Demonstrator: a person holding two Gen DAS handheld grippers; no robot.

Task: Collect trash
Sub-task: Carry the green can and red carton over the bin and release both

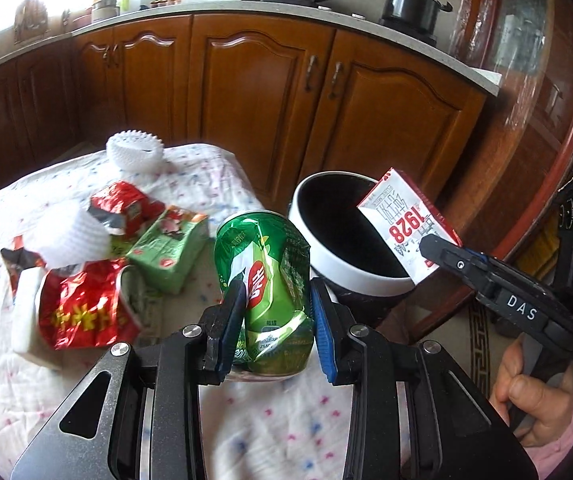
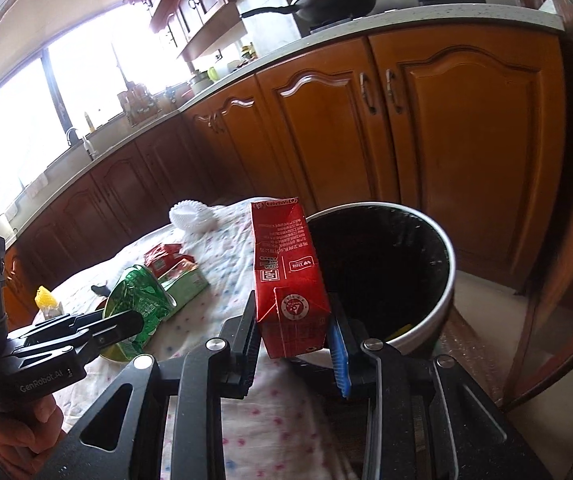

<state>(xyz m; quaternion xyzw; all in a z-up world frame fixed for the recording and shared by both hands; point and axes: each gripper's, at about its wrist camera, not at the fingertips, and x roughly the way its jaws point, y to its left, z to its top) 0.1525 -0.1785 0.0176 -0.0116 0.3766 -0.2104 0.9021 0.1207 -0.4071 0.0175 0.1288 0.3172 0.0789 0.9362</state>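
Green, dented can (image 1: pixel 264 280) is sitting clamped in the left gripper (image 1: pixel 276 320) jaws above the surface (image 1: pixel 278 424); the right gripper (image 2: pixel 294 344) jaws are pinching a red carton (image 2: pixel 286 276) beside the bin (image 2: pixel 444 280).

Crushed green can (image 1: pixel 264 280) upright above patterned cloth, red-and-white carton (image 2: pixel 288 276) raised at rim of white black-lined bin (image 2: pixel 442 280), green carton (image 1: pixel 170 248) beside crumpled red foil wrappers (image 1: pixel 82 308) and white foam nets (image 1: pixel 136 152) on cloth.
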